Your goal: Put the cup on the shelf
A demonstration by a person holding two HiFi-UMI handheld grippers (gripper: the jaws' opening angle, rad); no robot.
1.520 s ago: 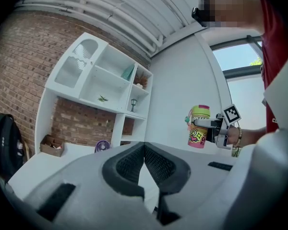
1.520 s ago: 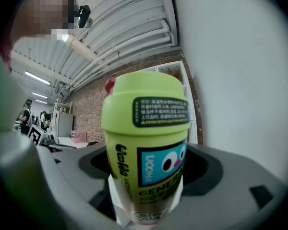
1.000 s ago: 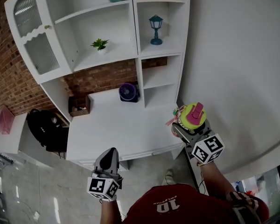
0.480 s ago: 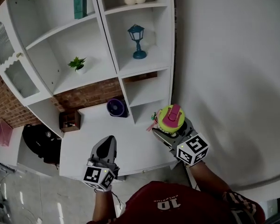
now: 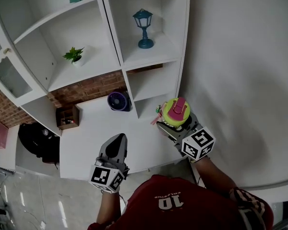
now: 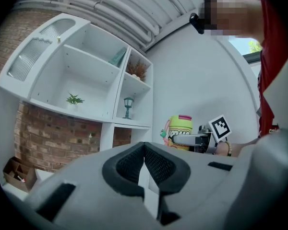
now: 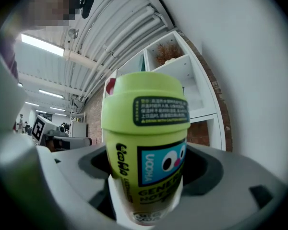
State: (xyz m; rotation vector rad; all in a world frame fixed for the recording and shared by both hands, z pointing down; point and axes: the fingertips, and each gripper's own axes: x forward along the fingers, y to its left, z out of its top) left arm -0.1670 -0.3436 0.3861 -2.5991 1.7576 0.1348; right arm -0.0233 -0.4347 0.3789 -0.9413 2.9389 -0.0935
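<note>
One cup (image 7: 145, 143) – lime green, pink-lidded – sits upright, pinched in the right tool (image 5: 175, 122), in the air near the white shelf (image 5: 164, 48), so it's grasped but not yet placed, while the left tool (image 6: 144, 161) hangs pressed together, empty, over the bench (image 5: 90, 129).

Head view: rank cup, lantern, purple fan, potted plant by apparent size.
1. cup, held nearer the camera, so it looks inflated
2. lantern, taller but thin; close call with the cup
3. purple fan
4. potted plant, about the fan's size; order unsure
</note>
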